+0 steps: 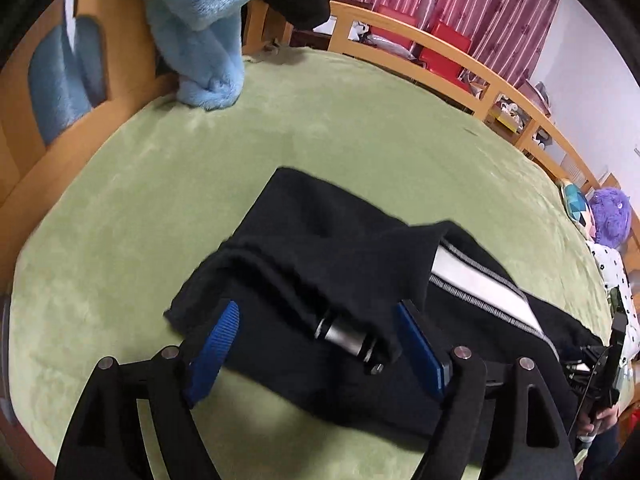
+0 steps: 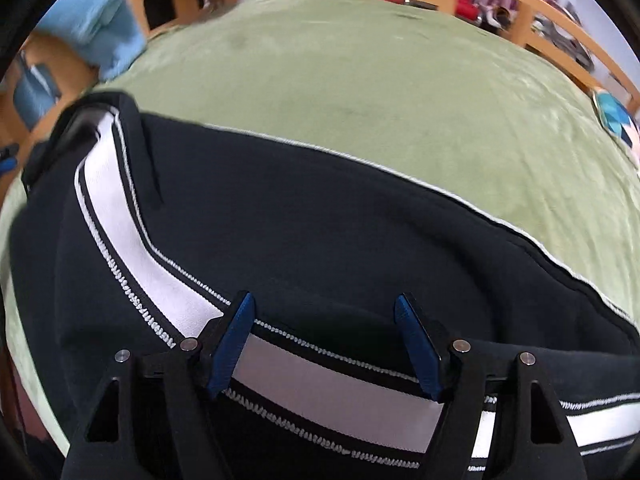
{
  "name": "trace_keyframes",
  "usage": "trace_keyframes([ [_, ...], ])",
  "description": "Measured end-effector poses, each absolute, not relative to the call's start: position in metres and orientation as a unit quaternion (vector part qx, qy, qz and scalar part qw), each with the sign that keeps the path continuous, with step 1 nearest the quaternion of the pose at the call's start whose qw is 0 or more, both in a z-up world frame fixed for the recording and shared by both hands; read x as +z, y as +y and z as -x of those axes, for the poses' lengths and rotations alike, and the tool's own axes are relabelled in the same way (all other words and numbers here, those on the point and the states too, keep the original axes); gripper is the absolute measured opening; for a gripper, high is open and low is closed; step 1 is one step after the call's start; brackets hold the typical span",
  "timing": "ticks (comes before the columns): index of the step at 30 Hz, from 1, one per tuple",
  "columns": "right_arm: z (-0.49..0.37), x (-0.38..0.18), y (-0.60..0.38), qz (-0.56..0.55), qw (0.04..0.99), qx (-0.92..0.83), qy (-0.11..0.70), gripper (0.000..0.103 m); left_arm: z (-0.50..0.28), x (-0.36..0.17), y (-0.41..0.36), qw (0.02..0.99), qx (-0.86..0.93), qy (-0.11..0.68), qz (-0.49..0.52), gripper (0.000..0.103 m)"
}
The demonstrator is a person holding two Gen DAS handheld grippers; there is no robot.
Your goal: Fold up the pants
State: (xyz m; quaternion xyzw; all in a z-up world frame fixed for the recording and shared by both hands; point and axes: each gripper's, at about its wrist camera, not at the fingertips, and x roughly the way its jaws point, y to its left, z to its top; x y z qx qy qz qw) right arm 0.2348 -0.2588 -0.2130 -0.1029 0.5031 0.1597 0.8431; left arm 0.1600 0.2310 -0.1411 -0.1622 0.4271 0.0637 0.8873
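Black pants (image 1: 312,248) with a white side stripe (image 1: 480,280) lie on a green bed cover (image 1: 280,128). In the left wrist view my left gripper (image 1: 316,316) is open over the pants' folded end, and loose black cloth drapes over the rod between its blue pads. In the right wrist view the pants (image 2: 320,216) spread wide with the white stripe (image 2: 132,240) bending from upper left to lower right. My right gripper (image 2: 324,308) is open just above the stripe, with nothing between its pads.
A fluffy blue garment (image 1: 200,28) hangs at the far left corner of the wooden bed frame (image 1: 440,52). Plush toys (image 1: 600,212) lie at the right edge. Red boxes and pink curtains stand behind the rail. My other gripper and hand (image 1: 600,380) show at right.
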Motion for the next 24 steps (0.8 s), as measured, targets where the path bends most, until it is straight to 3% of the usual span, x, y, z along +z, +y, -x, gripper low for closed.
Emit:
trace_keyframes([
  [2,-0.232,-0.212,-0.257,0.098,0.838,0.181,0.505,0.049,-0.155,-0.146,0.233,0.885,0.073,0.430,0.161,0.078],
  [3,-0.229,-0.210,-0.255,0.102,0.836,0.187,0.505,0.028,-0.150,-0.149,0.236,0.884,0.081,0.432,0.160,0.078],
  [4,-0.224,-0.208,-0.252,0.123,0.839,0.177,0.500,0.016,-0.148,-0.150,0.237,0.884,0.084,0.432,0.160,0.078],
  [6,-0.217,-0.203,-0.250,0.153,0.844,0.170,0.485,0.009,-0.142,-0.154,0.241,0.884,0.080,0.430,0.165,0.078],
  [17,-0.252,-0.152,-0.283,0.037,0.900,0.106,0.422,0.007,-0.161,-0.165,0.219,0.880,0.007,0.426,0.211,0.078],
  [24,-0.276,-0.192,-0.250,0.131,0.867,0.025,0.479,0.014,-0.184,-0.180,0.196,0.873,-0.012,0.437,0.215,0.078],
])
